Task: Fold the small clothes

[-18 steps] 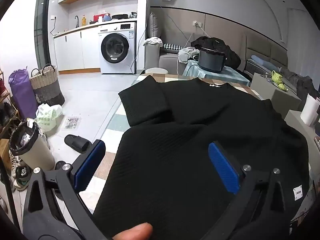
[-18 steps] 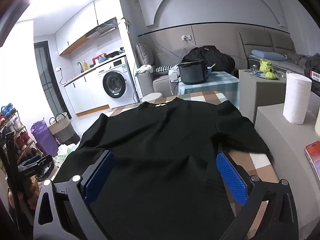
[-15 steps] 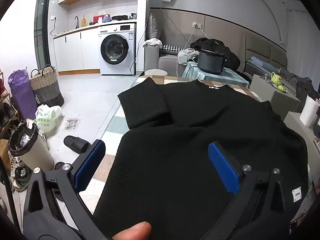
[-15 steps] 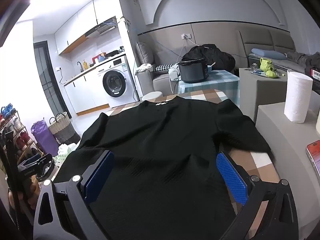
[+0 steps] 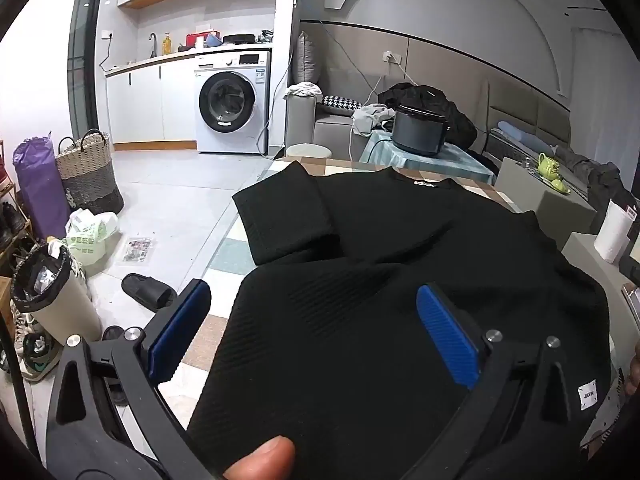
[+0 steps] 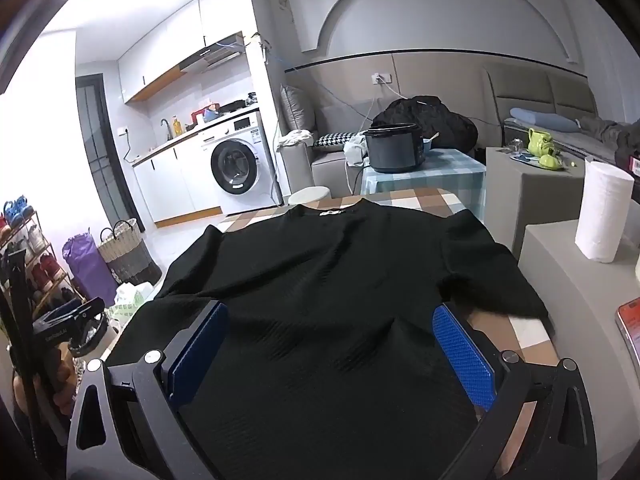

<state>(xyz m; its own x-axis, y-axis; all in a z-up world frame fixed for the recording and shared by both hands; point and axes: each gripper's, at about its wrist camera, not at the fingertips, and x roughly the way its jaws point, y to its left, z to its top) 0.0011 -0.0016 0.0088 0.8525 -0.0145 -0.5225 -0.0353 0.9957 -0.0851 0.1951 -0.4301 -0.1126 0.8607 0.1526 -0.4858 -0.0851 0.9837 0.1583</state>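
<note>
A black ribbed T-shirt (image 5: 380,280) (image 6: 332,292) lies spread on a checked table (image 6: 432,200), collar at the far end, both short sleeves out to the sides. My left gripper (image 5: 316,328) hovers open over the shirt's near left part, its left blue pad beyond the shirt's edge. My right gripper (image 6: 336,344) stands open above the shirt's lower right part, nothing pinched between its blue pads. A fingertip (image 5: 264,460) shows at the bottom of the left wrist view. The left gripper (image 6: 68,328) also appears at the left edge of the right wrist view.
A paper towel roll (image 6: 602,208) and a phone (image 6: 630,324) stand on a grey block right of the table. A dark cooker pot (image 6: 396,146) sits on a small table behind. A bin (image 5: 52,300), slipper (image 5: 148,290) and baskets lie on the floor to the left.
Both views have shifted only slightly; the shirt and both open grippers stay much as they were.
</note>
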